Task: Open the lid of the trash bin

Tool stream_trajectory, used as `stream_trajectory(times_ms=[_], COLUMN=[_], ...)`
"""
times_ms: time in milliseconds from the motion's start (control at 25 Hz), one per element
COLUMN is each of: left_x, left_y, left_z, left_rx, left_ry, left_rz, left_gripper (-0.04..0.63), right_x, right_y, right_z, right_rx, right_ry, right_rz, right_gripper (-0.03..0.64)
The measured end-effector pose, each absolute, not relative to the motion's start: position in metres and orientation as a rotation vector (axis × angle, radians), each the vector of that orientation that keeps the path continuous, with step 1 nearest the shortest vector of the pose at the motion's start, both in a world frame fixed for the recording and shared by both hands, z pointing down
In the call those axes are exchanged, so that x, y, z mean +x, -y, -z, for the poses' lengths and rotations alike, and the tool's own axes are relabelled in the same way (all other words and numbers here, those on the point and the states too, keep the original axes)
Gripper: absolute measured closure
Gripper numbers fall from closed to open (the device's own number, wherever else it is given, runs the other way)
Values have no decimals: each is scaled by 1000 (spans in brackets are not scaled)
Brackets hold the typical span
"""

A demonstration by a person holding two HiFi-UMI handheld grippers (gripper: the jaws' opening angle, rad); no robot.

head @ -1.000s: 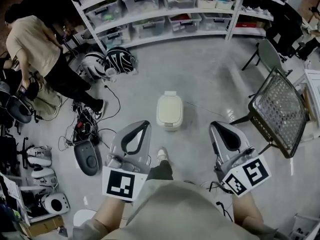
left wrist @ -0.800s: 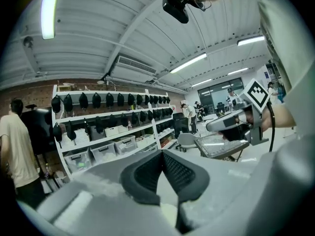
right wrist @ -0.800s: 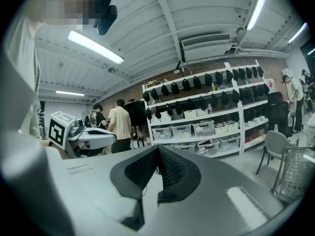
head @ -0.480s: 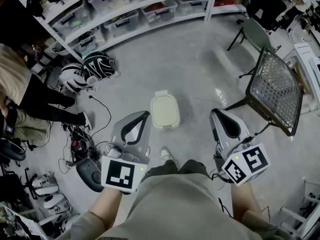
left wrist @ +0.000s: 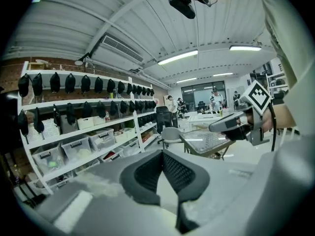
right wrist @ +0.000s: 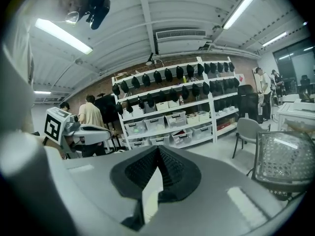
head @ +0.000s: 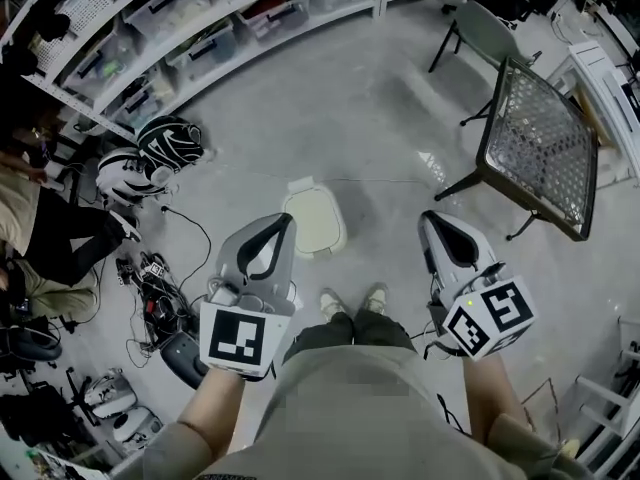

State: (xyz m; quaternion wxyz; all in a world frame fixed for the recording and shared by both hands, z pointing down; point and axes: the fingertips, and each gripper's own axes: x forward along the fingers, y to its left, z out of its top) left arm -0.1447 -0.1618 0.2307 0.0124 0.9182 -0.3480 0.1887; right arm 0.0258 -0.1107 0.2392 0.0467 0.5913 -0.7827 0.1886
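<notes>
The left gripper [head: 282,220] and the right gripper [head: 431,218] are hanging clenched, tips together, holding nothing. Between them, the cream plastic trash bin [head: 315,218] is sitting shut on the glossy grey concrete floor [head: 390,118]. White shelving with clear storage boxes [head: 200,28] is lining the far wall.

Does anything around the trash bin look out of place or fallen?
The trash bin stands upright and closed, nothing odd there. Only the cables lie in a loose tangle on the floor left of it, a possible trip risk.
</notes>
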Motion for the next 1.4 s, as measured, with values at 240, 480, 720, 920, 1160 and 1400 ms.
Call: stream_trajectory(times_ms=[240, 480, 720, 920, 1160, 1400], left_x=[-123, -117, -113, -108, -118, -130], left_y=[174, 178, 168, 151, 127, 116], left_z=[-269, -362, -472, -570, -683, -779], left_rx=[2820, 2767, 2679, 2580, 2498, 2406], left_ry=[1042, 926, 770, 695, 612, 588], left_rz=[-652, -751, -881, -963, -1083, -1162], left_gripper=[594, 594, 594, 594, 594, 594], right_x=[49, 52, 61, 69, 57, 51], right_y=[117, 122, 109, 89, 79, 71], right_z=[-279, -351, -436, -518, -611, -691], right_rx=[1816, 1823, 1895, 1901, 1893, 1858], right_ry=[2339, 2275, 2155, 2069, 2009, 1962], right_rz=[-673, -790, -917, -1016, -1112, -1191], right_gripper=[614, 614, 614, 614, 614, 614])
